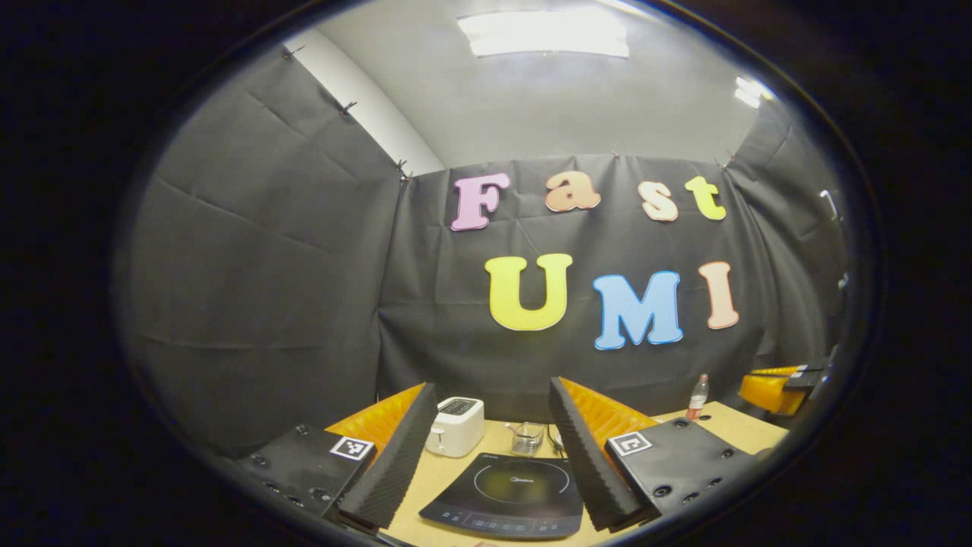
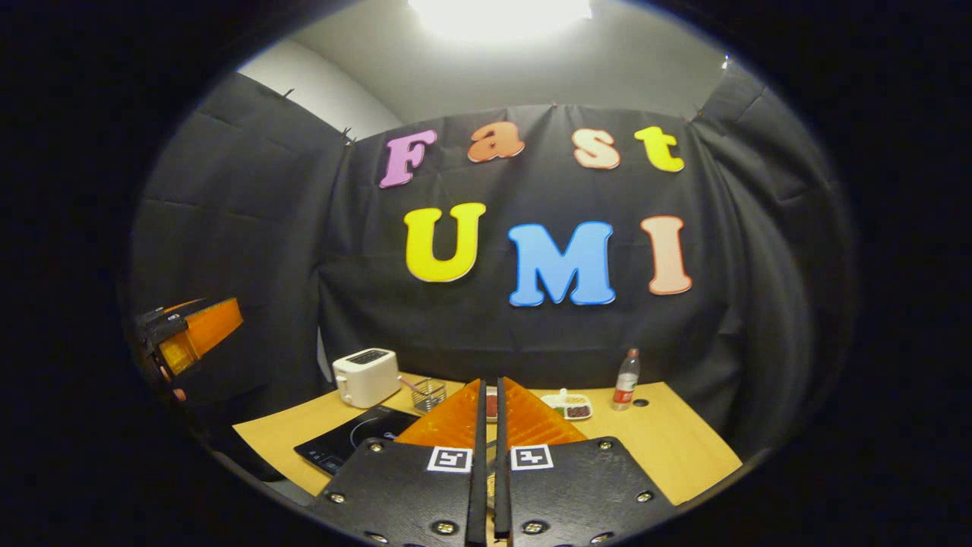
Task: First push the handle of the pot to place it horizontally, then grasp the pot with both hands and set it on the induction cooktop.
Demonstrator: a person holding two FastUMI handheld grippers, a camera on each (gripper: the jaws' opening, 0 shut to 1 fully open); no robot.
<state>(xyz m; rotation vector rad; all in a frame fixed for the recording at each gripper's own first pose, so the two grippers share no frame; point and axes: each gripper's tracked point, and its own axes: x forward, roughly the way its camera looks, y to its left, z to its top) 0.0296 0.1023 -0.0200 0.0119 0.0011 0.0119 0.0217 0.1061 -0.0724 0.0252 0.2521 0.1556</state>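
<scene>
Left claw [image 1: 493,456] released, fingers wide, induction cooktop [image 1: 507,494] lower centre between them; right claw [image 2: 490,456] clenched, empty, above desk [image 2: 683,448].

Mock kitchen booth: toaster [image 2: 366,377], induction cooktop [image 1: 507,495] on table [image 2: 676,444].

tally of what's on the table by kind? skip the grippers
Toaster: 1
Induction cooktop: 1
Small wire basket: 1
Plastic bottle: 1
Food tray: 1
Total: 5, all on the wooden table. The pot can't be picked out in either view.
</scene>
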